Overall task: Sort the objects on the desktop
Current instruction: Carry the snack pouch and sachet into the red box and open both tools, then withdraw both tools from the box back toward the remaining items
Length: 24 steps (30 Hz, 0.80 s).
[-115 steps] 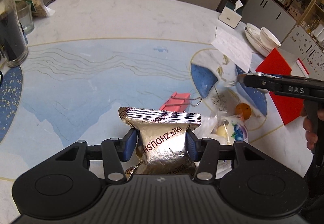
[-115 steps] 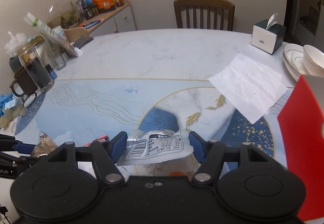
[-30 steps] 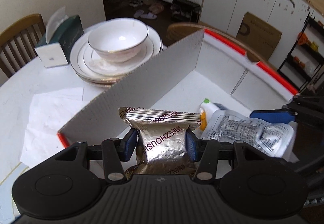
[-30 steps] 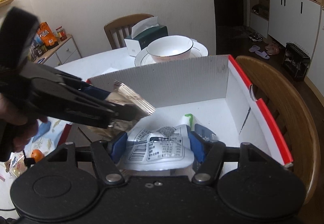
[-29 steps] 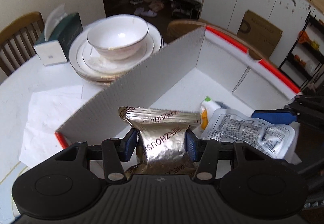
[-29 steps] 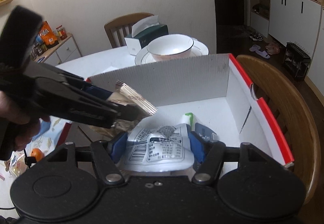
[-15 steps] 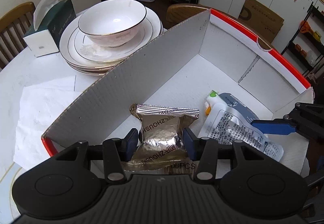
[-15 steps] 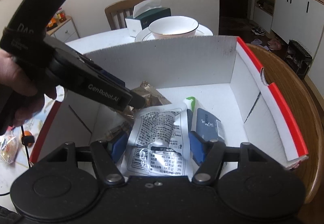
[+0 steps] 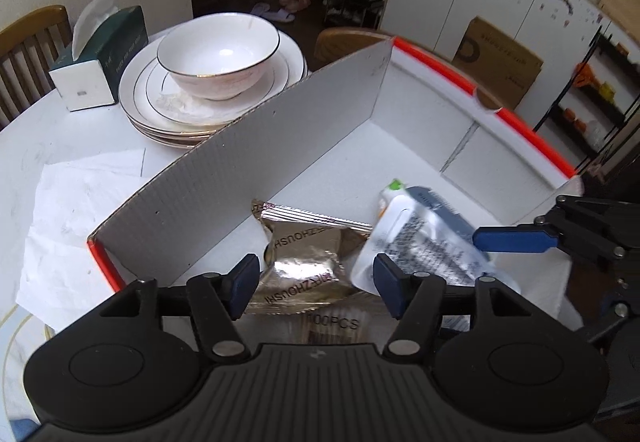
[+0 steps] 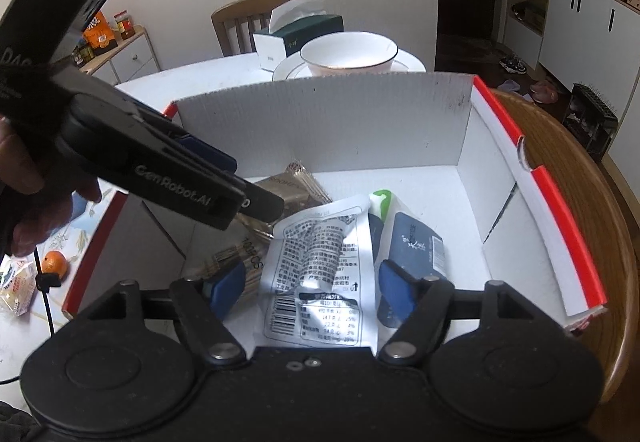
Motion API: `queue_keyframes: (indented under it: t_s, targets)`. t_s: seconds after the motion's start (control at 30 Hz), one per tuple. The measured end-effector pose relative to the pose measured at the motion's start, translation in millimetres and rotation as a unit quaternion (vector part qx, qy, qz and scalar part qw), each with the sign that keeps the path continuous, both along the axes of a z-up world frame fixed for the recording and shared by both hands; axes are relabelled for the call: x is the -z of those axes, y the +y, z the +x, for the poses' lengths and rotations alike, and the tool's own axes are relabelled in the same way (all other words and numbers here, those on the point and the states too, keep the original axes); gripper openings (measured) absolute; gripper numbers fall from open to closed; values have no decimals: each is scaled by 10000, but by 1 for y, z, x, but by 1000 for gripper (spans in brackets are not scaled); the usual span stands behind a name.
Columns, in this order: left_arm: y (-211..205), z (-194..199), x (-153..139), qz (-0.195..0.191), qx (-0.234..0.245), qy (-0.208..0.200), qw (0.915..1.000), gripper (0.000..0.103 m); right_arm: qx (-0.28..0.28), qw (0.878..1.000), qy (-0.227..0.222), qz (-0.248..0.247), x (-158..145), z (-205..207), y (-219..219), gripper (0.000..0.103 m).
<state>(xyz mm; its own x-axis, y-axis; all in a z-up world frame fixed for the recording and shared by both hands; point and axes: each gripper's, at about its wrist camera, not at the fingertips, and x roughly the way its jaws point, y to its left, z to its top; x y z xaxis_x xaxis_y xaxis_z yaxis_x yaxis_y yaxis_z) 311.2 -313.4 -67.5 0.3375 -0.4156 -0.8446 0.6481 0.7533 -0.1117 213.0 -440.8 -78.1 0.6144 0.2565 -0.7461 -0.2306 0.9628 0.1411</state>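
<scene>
Both grippers hang over a white cardboard box [image 9: 304, 130] with red rims, also in the right wrist view [image 10: 320, 114]. My left gripper [image 9: 316, 282] is open; the gold foil snack packet [image 9: 308, 262] lies loose in the box below it. My right gripper [image 10: 308, 286] is open; the white printed pouch [image 10: 320, 262] lies in the box between its fingers, also visible in the left wrist view [image 9: 416, 246]. A dark blue pouch with a green cap [image 10: 412, 238] and a pack marked 100PCS [image 9: 332, 322] lie beside them.
A white bowl on stacked plates [image 9: 218, 58] and a green tissue box [image 9: 100, 58] stand behind the box. White paper [image 9: 80, 194] lies to the left. An orange [image 10: 54, 262] and a snack bag [image 10: 16, 286] lie on the table. A wooden chair [image 10: 580, 178] stands at the right.
Both grippers carried their packets from the table over the box and opened. The foil packet and the white pouch dropped into the box.
</scene>
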Motion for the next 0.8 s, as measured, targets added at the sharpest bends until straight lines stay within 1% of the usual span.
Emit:
queue_keyframes:
  t_s: [0.17,0.47,0.63,0.8]
  targets:
    - [13,-12,-13,-244,-65,-162,9995,62,22,9999,-110,-12,-10,-5,0,78]
    - [39,-37,-38,-651,-202,-437,9967,62,-85,9995,-307,11,-29,-15,9,78]
    - [59,-57,-55,-862,-270,-672,9936,62,-110,9991,-412,59,-39,-21,18,78]
    - [83,-76,-67,-1059,-371,-824,9903,62,-109,9987,-494,103,-49,-31,29,79]
